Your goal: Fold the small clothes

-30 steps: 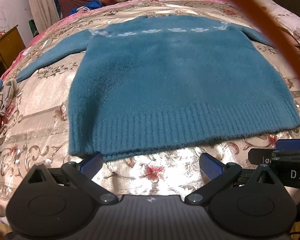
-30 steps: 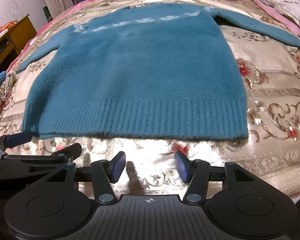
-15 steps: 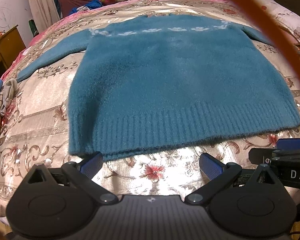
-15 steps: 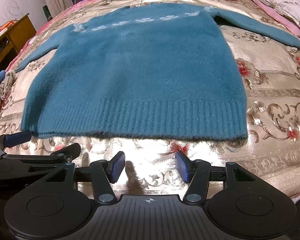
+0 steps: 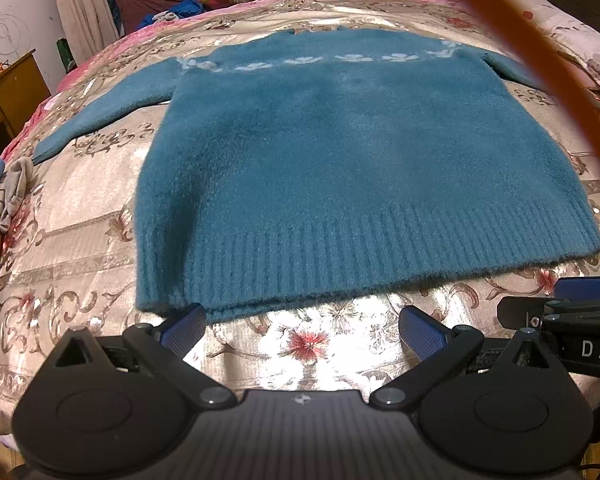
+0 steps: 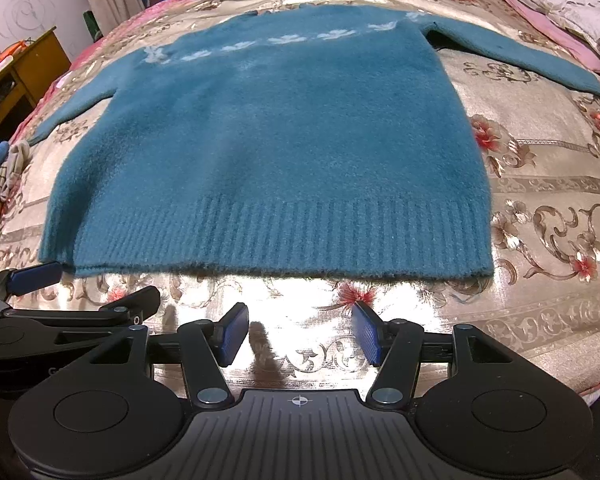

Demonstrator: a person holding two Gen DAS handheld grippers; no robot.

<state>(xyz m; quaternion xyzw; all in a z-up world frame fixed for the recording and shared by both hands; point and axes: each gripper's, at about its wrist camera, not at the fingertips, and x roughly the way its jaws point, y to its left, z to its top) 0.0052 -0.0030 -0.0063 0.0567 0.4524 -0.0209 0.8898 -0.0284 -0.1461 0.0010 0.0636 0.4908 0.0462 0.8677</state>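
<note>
A teal knitted sweater (image 5: 340,160) (image 6: 280,140) with a band of white flowers across the chest lies flat on the bed, sleeves spread out, ribbed hem toward me. My left gripper (image 5: 302,330) hovers open just in front of the hem; its left pad (image 5: 184,328) sits at the hem's lower-left corner. My right gripper (image 6: 300,332) is just short of the middle of the hem, its jaws opening a little with nothing between them. Each gripper shows at the edge of the other's view.
The bed has a shiny floral cover (image 6: 540,180). A small pile of clothes (image 5: 4,200) lies at its left edge, beside a wooden table (image 5: 8,84). A pillow (image 6: 572,4) lies far right. An orange cable (image 5: 540,80) arcs close to the left camera.
</note>
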